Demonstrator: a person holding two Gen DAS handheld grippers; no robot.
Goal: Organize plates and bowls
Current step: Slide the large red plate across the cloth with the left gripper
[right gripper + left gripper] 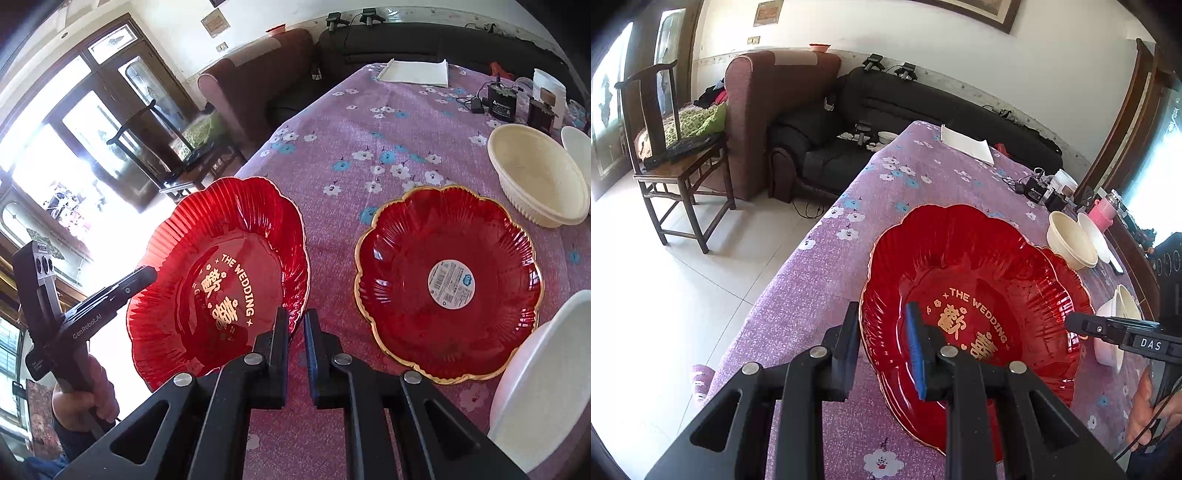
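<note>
Right wrist view puts the red scalloped glass plate with gold "THE WEDDING" lettering straight ahead of you, lifted off the cloth and tilted, its printed face toward the camera. It hangs just left of a second red scalloped plate with a gold rim and a round sticker, which lies flat on the purple flowered tablecloth.

Your right gripper has its jaws pressed nearly together on the lettered plate's near rim, so that pinch looks like what carries it. Your left gripper straddles the opposite rim with a visible gap: the rim sits beside the outer finger and the blue pad stands clear of the glass (a steadying hold, I'd judge, more than a grip).

Two-sided support makes sense for a wide, slick dish. The likely aim is to stack it on the stickered plate.

Beyond that plate a cream ribbed bowl rests on the cloth, and a white bowl sits near your right edge.
</note>
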